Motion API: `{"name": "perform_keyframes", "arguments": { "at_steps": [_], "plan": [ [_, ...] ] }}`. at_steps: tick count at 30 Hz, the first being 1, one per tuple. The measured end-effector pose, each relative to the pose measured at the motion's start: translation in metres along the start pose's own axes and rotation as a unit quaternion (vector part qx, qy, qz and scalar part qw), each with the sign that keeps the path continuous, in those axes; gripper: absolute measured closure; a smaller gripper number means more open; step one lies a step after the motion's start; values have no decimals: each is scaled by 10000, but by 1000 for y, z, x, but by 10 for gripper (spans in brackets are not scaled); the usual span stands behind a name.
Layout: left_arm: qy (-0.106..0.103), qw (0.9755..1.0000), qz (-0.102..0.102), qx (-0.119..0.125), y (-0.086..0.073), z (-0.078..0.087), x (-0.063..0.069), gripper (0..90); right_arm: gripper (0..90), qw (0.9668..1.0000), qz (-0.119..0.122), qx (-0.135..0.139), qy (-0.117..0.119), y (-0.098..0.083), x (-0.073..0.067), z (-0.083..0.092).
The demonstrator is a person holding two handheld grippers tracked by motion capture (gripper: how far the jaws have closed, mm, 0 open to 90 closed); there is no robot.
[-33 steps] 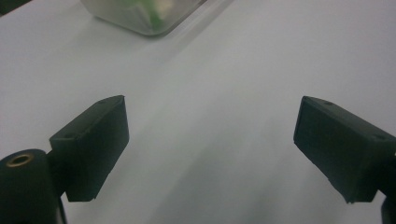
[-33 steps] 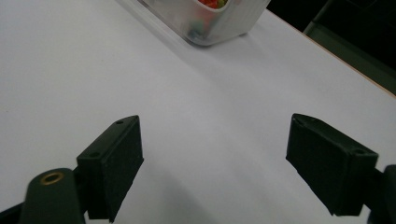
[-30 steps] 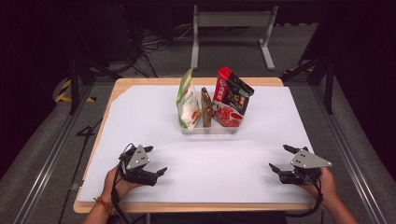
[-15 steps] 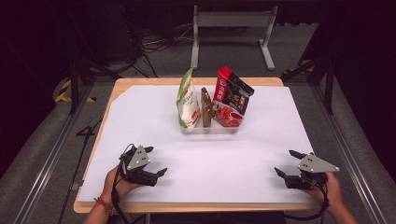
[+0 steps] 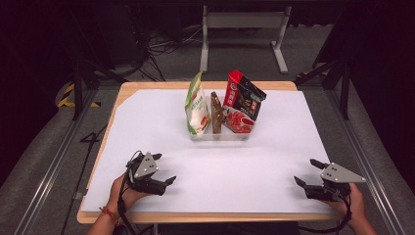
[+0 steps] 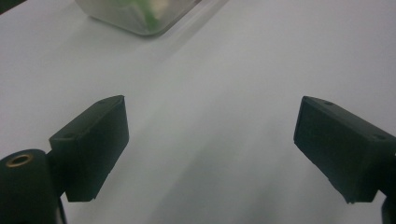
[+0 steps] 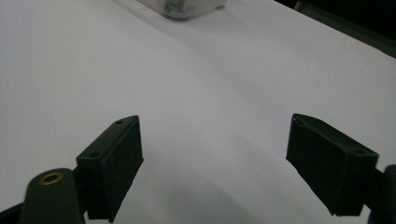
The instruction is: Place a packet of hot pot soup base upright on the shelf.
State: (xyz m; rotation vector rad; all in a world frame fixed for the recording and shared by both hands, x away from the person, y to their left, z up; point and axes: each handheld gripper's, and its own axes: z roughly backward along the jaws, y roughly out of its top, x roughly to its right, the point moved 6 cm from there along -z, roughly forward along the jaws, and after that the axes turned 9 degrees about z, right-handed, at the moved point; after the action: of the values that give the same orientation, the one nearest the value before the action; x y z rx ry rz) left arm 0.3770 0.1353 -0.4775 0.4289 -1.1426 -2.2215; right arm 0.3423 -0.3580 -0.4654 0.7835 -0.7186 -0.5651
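Observation:
A clear tray stands at the table's middle with three packs upright in it: a green and white bag, a thin brown pack and a red and black box. My left gripper rests open on the white sheet at the front left, jaws wide apart with nothing between them. Over at the front right, my right gripper is also open and empty. The tray corner lies far ahead in the left gripper view, and a tray corner tops the right gripper view.
A white sheet covers the wooden table. A metal stand and cables lie on the floor behind. Dark rails run along both sides of the table.
My right gripper has slid right and toward the table's front edge. The left gripper and the tray stayed put.

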Motion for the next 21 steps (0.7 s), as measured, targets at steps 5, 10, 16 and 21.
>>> {"name": "perform_keyframes", "arguments": {
  "at_steps": [5,10,16,21],
  "plan": [
    [14,10000,-2,-20,0,0,0,110,186,10000,10,39,-23,1,1,1],
    [0,10000,-36,-32,0,-1,3,109,186,9999,-40,83,-40,2,2,1],
    [24,10000,-63,-51,-4,2,4,110,185,10000,21,84,-47,5,1,0],
    [44,10000,-41,-16,-3,4,2,110,183,9999,98,85,-8,8,-2,-1]
  ]
}}
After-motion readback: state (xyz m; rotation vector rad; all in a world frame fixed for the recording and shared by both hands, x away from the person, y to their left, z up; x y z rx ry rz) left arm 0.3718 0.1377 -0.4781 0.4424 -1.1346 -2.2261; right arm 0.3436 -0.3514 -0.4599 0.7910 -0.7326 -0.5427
